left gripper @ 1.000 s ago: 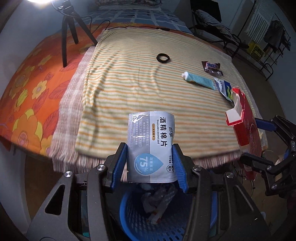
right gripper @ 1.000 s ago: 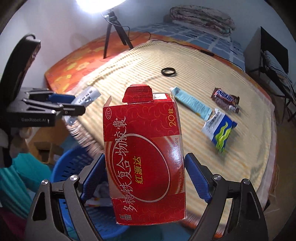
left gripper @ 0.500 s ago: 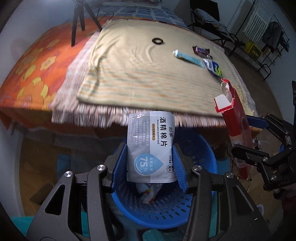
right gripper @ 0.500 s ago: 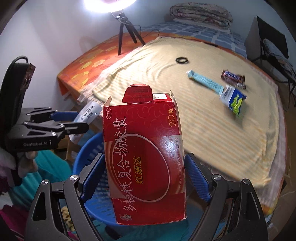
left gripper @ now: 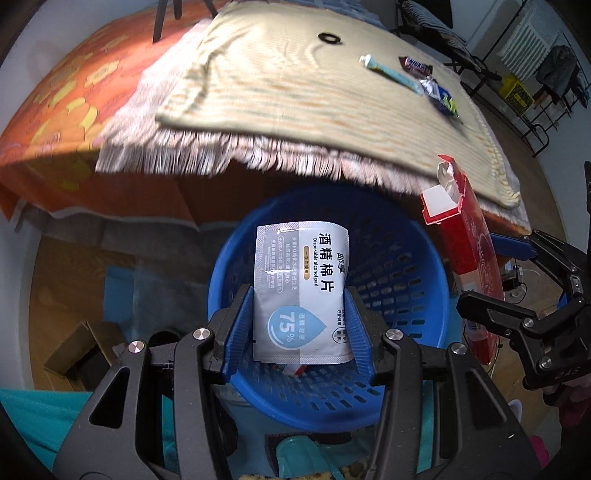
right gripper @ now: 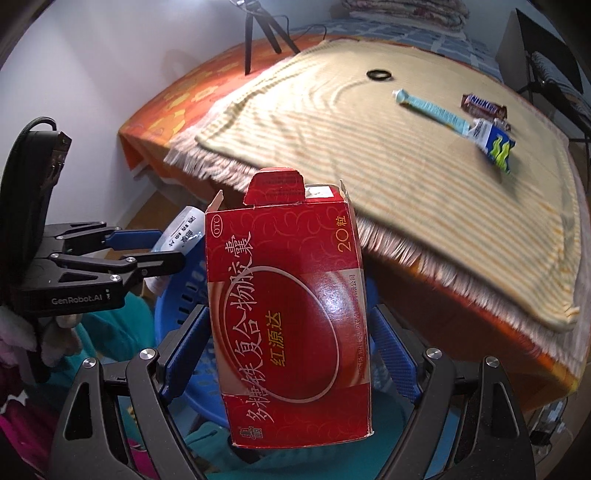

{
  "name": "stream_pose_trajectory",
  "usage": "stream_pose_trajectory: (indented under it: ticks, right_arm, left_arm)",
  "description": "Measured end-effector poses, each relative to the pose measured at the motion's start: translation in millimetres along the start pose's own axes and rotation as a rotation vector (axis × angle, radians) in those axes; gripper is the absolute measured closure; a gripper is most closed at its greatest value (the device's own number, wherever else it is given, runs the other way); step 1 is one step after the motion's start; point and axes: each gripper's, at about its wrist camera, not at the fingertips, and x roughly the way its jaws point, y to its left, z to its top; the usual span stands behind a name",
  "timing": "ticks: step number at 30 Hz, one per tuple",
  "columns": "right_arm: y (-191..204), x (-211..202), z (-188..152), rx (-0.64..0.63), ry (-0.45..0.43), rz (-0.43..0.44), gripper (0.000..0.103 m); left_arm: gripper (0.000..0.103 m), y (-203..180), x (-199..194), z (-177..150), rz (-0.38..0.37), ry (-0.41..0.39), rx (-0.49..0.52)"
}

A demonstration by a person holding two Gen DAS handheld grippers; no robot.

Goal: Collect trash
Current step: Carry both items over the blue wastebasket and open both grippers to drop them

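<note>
Left gripper [left gripper: 301, 325]: jaws pinching a grey pad packet [left gripper: 301, 291] upright, right over the blue basket [left gripper: 413, 258].
Right gripper [right gripper: 291, 347]: pads pressed on a red box [right gripper: 288, 314], top flap open, beside the basket's rim.
Bed: striped blanket [right gripper: 388, 147] carries a black ring [right gripper: 379, 75], tube [right gripper: 428, 108], candy bar [right gripper: 484, 106], blue wrapper [right gripper: 495, 142].
Room: tripod [right gripper: 264, 29] on the orange sheet [left gripper: 55, 110].
</note>
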Motion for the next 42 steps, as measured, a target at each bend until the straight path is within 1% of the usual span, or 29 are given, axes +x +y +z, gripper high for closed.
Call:
stream_pose_trajectory:
  ticks: [4, 14, 16, 19, 27, 36, 37, 39, 42]
  right_arm:
    - [1.4, 8.9, -5.5, 0.015, 0.024, 0.01, 0.017]
    - [-0.3, 27.2, -15.5, 0.057, 0.074, 0.034, 0.017]
    - [-0.7, 29.8, -16.0, 0.066, 0.082, 0.036, 0.017]
    - [-0.8, 31.8, -15.5, 0.063, 0.089, 0.028, 0.016]
    - [-3.8, 35.4, -13.2, 0.082, 0.103, 0.051, 0.016]
    - [-5.5, 37.3, -12.8, 0.091, 0.108, 0.044, 0.016]
    - [-6.1, 37.1, -12.8, 0.092, 0.107, 0.042, 0.016]
    - [-7.5, 36.5, -12.3, 0.095, 0.105, 0.04, 0.016]
    - [-10.1, 34.7, -11.6, 0.103, 0.098, 0.035, 0.016]
  left_arm:
    - [0.053, 2.6, 6.4, -9.0, 0.011, 0.016, -0.011]
    - [0.052, 3.6, 11.9, -11.8, 0.032, 0.03, -0.013]
    - [0.051, 3.1, 12.4, -12.0, 0.033, 0.03, -0.009]
    - [0.047, 2.3, 13.3, -11.8, 0.036, 0.031, -0.007]
    - [0.044, 5.4, 16.8, -9.5, 0.022, 0.044, -0.031]
    - [0.043, 4.9, 21.9, -7.2, 0.011, 0.065, -0.033]
    - [0.042, 4.6, 22.6, -6.9, 0.006, 0.068, -0.035]
    - [0.032, 4.0, 23.0, -6.2, -0.001, 0.067, -0.037]
    - [0.031, 1.9, 22.0, -5.5, -0.01, 0.059, -0.033]
